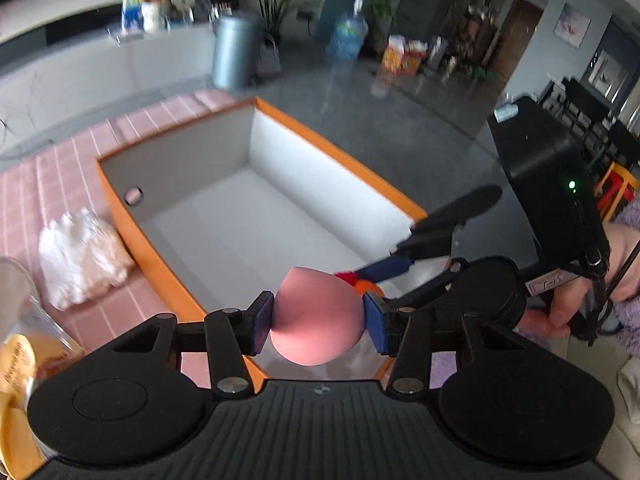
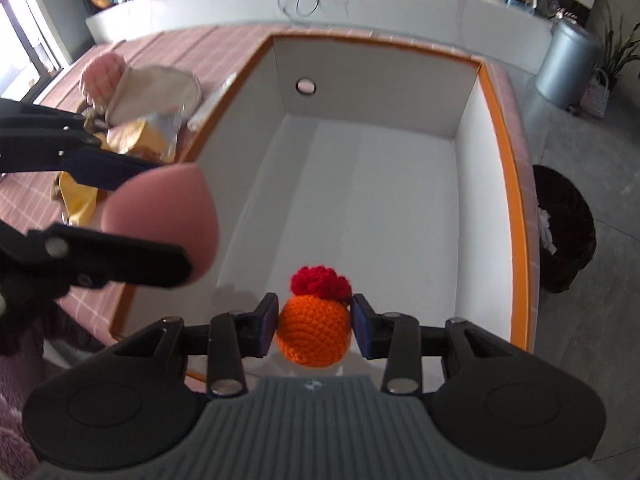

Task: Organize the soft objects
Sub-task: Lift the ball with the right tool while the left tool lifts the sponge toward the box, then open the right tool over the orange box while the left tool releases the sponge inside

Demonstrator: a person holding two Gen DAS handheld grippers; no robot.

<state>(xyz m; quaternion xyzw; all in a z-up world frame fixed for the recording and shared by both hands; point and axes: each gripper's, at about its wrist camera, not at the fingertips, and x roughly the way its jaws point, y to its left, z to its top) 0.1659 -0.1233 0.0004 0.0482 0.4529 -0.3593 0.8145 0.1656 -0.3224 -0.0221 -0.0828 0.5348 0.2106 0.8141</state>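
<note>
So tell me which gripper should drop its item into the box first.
Right, probably. The right gripper holds the orange crochet ball over the bare floor of the box, while the left gripper with the pink sponge sits nearer the near rim.

- Yellow packet (image 1: 18, 364), lower left of left wrist view: dark printing present, blurred, not legible.
- No other text, label, brand or number can be read in either view.
</note>
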